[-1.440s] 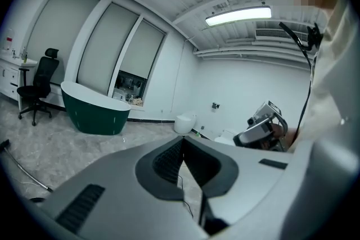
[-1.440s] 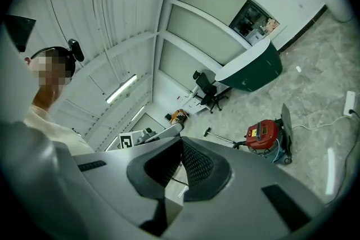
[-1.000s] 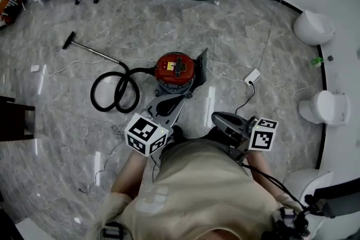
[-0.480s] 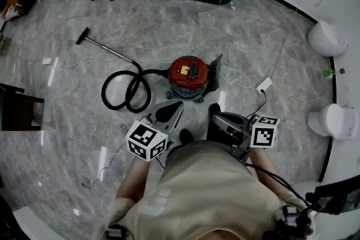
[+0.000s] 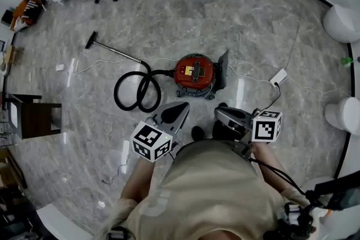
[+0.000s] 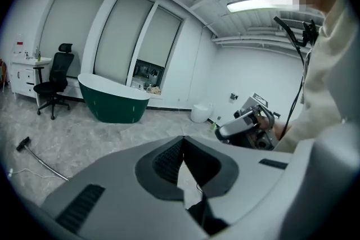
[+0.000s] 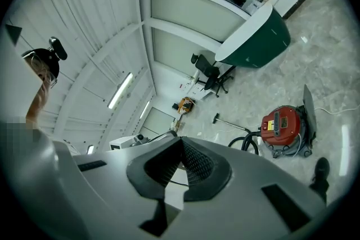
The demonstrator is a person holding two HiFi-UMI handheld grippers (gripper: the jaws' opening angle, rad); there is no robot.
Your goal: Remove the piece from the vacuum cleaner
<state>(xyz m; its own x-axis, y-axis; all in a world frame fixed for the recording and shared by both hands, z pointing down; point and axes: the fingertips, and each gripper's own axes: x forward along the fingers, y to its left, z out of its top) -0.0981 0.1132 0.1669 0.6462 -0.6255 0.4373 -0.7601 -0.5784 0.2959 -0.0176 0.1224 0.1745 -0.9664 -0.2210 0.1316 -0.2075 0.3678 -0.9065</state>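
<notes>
Both grippers had shifted a little from a second earlier, while the red vacuum cleaner (image 5: 194, 71) stayed put on the marble floor (image 5: 169, 19) ahead of the person's feet, its black hose (image 5: 136, 90) coiled on the left gripper's side. The left gripper (image 5: 183, 105) was held out from the chest, angled down towards the vacuum, and the right gripper (image 5: 218, 113) was turned across in front of the body. Each had its jaws pressed together on nothing, and neither touched the machine
</notes>
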